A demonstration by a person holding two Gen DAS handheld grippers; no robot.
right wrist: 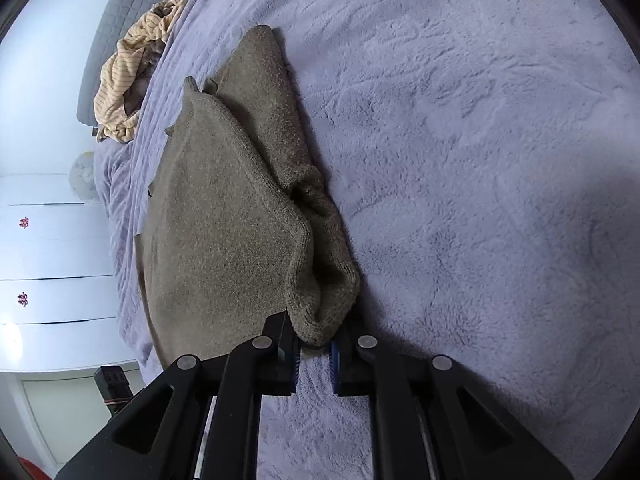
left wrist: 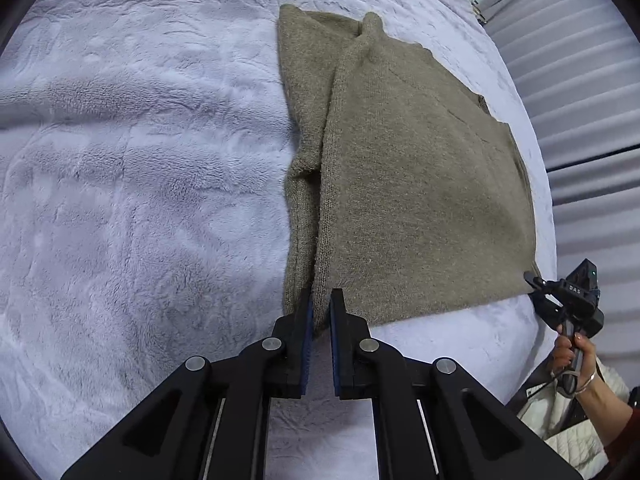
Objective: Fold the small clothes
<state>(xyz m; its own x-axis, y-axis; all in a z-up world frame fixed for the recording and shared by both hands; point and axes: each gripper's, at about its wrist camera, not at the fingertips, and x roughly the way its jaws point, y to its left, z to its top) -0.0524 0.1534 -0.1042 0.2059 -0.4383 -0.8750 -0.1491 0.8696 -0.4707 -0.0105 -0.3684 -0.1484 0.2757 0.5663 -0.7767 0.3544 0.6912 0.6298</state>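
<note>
1. Left hand-held gripper (left wrist: 320, 312) pinches the brown sweater's (left wrist: 408, 184) near corner, jaws almost closed.
2. Right hand-held gripper (right wrist: 314, 346) clamps the opposite hem corner at 6 o'clock.
3. Both grips apparently ready the sweater, on the bed (left wrist: 140, 160), for folding.

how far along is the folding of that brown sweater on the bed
Partly done: the brown sweater lies flat on the lavender blanket with one side already folded in. In hand: the left gripper and right gripper each pinch a near corner of its edge. Left: the next fold, and the striped garment still crumpled near the bed's far edge.
</note>
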